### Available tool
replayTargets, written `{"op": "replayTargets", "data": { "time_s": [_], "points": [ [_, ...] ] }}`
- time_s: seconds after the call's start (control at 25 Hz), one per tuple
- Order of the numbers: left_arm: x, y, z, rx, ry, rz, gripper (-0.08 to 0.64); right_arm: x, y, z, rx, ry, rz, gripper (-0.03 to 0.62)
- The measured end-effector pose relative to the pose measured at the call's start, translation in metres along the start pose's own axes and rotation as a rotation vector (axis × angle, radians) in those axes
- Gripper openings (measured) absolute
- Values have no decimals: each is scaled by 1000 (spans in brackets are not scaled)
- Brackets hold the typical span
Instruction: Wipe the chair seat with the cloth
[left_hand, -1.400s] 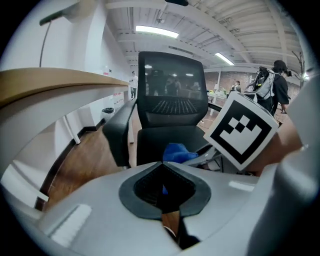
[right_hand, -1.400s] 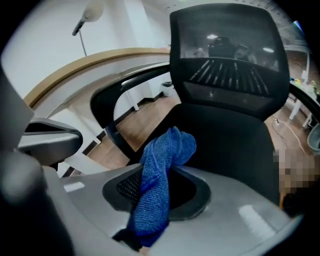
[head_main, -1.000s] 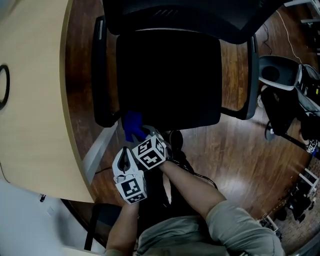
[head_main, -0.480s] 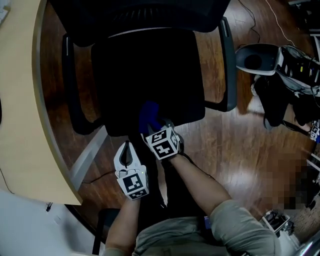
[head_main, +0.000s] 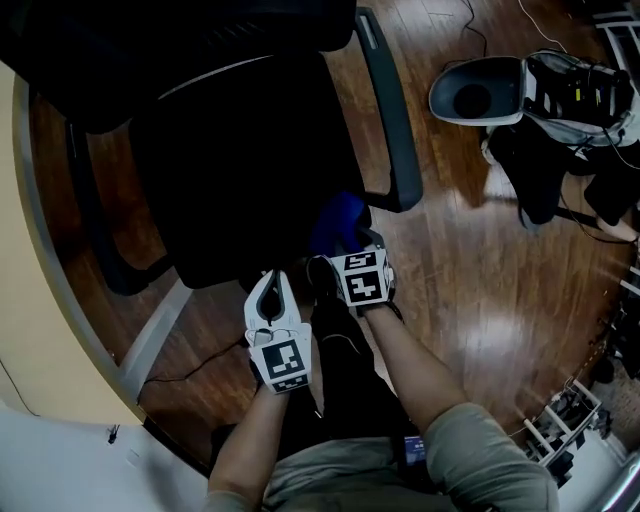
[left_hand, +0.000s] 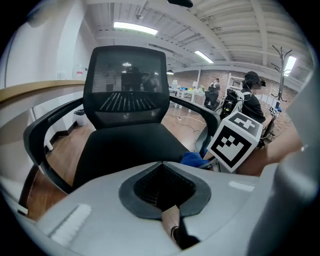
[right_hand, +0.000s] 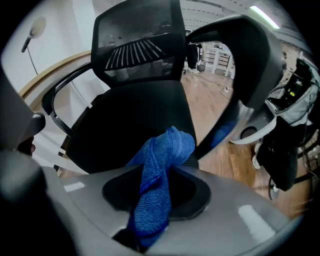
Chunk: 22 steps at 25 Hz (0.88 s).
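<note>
The black chair seat (head_main: 230, 170) fills the upper left of the head view. A blue cloth (head_main: 338, 222) lies at the seat's front right corner, close to the right armrest (head_main: 385, 120). My right gripper (head_main: 350, 250) is shut on the blue cloth (right_hand: 160, 180), which bunches up out of its jaws over the seat (right_hand: 135, 120). My left gripper (head_main: 268, 285) hovers just off the seat's front edge, shut with nothing in it. In the left gripper view the seat (left_hand: 130, 147) lies ahead, with the cloth (left_hand: 192, 160) and the right gripper's marker cube (left_hand: 235, 142) to the right.
A light wooden desk (head_main: 20, 300) curves along the left. The chair's grey base leg (head_main: 150, 335) and a cable (head_main: 190, 365) are on the wooden floor below the seat. A white bin-like object (head_main: 480, 95) and black bags (head_main: 560, 150) stand at the upper right.
Both grippers have travelled to the right along the seat's front edge. The cloth went from the front left corner to the front right corner. The right gripper has kept its hold.
</note>
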<state>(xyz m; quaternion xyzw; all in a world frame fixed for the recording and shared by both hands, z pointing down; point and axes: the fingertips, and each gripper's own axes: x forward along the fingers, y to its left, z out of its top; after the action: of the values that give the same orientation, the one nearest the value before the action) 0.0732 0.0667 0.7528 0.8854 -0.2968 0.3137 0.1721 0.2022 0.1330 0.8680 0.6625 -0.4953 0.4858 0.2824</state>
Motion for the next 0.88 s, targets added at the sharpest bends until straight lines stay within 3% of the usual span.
{"op": "replayTargets", "data": {
  "time_s": [0.24, 0.56, 0.88],
  "points": [
    [11, -34, 2, 48, 3, -44, 5, -5, -49, -22, 91, 7, -48, 110],
    [6, -48, 10, 76, 1, -26, 5, -11, -54, -25, 79, 29, -14, 109],
    [-34, -36, 81, 73, -76, 1, 5, -99, -23, 14, 29, -45, 65, 109]
  ]
}}
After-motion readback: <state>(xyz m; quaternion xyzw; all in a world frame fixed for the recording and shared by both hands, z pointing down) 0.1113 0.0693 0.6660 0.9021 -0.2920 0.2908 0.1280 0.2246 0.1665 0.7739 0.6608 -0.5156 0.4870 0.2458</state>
